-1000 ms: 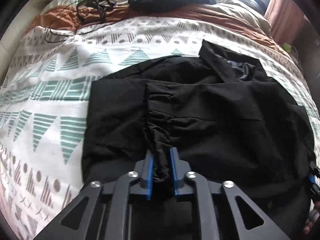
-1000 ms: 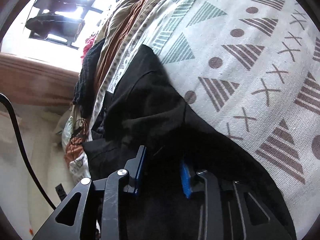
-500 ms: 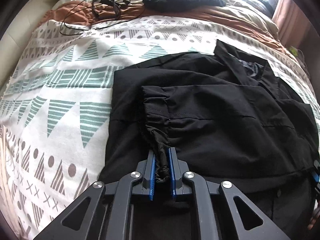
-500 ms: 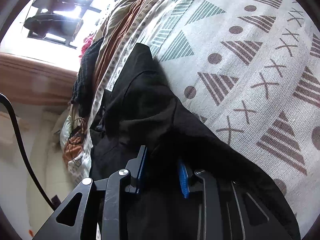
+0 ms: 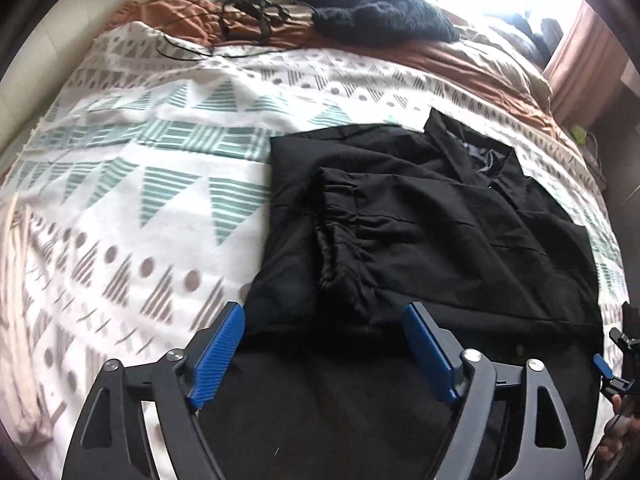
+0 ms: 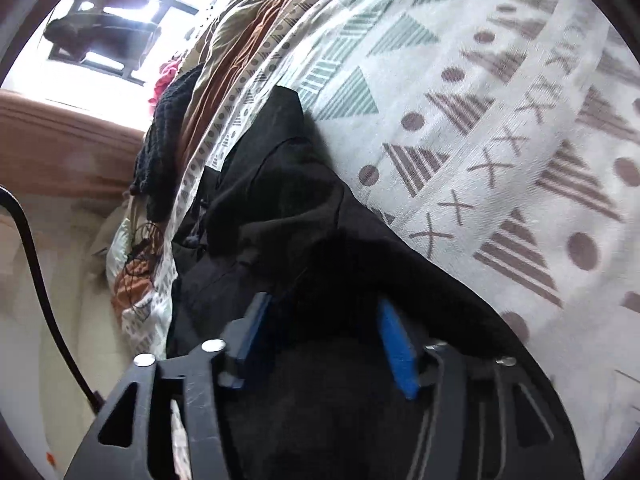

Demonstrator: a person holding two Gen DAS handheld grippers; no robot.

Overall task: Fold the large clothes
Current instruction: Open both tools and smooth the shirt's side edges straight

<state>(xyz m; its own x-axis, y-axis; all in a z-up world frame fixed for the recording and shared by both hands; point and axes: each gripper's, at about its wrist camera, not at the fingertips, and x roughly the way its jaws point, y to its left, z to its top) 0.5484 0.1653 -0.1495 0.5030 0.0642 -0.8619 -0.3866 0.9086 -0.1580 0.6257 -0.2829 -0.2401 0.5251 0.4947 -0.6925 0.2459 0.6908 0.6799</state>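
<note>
Lying on the big patterned blanket [image 5: 132, 184], the black shirt [image 5: 460, 240] is sitting partly folded, one sleeve [image 5: 344, 236] laid across it. The left claw [image 5: 324, 344] is opening wide, pinching nothing. The right claw [image 6: 320, 340] is opening too, cloth between its pads but not squeezed. Lifting both straight away should be keeping the fold flat. A dark sweater [image 5: 372, 12] and cord [image 5: 248, 20] are lying well apart, blocking nothing.

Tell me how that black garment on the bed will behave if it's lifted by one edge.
The black garment will probably droop and unfold: its gathered cuff is soft and crumpled. It looks thin and light. On the patterned bedspread it would likely drag and bunch rather than slide.
</note>
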